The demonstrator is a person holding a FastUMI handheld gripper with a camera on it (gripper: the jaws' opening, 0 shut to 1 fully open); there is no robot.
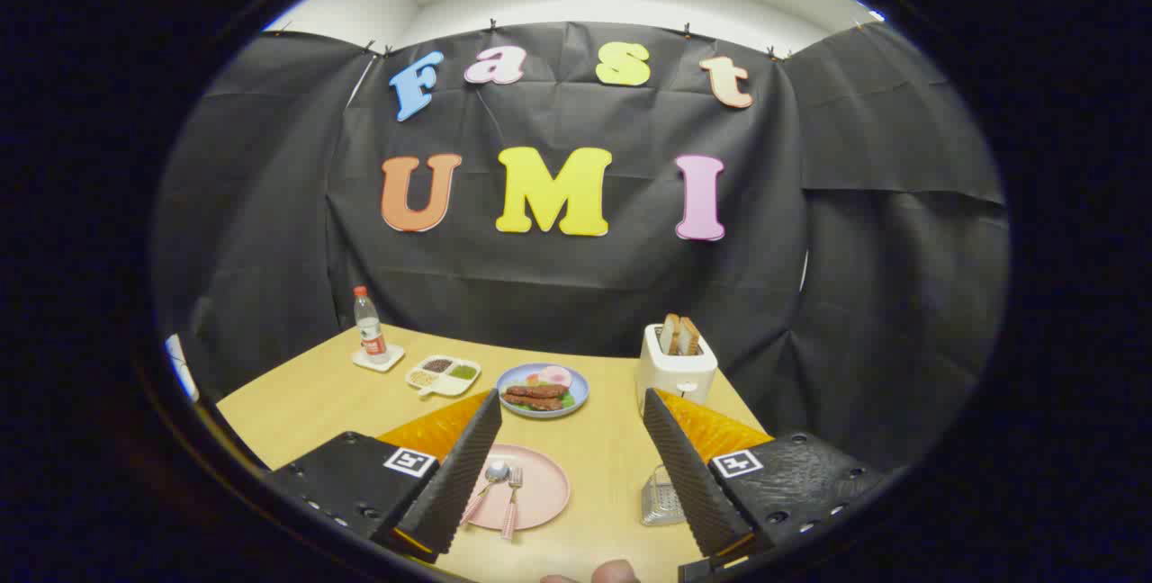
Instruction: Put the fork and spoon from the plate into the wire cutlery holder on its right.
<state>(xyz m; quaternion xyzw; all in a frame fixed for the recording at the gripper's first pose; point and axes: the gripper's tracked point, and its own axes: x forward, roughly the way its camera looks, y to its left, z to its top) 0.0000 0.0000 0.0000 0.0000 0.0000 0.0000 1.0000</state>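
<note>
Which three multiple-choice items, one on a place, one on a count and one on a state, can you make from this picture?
1. Where do the fork and spoon lie?
A. on the pink plate
B. in the wire cutlery holder
C. on the blue plate

2. How many bread slices stand in the white toaster?
A. none
B. two
C. four

3. How is the gripper?
A. shut on the spoon
B. shut on the fork
C. open, holding nothing

Key: 1 A, both rest side by side on the pink plate. 2 B, two slices stick up from the slots. 3 C, the fingers stand wide apart above the table.
</note>
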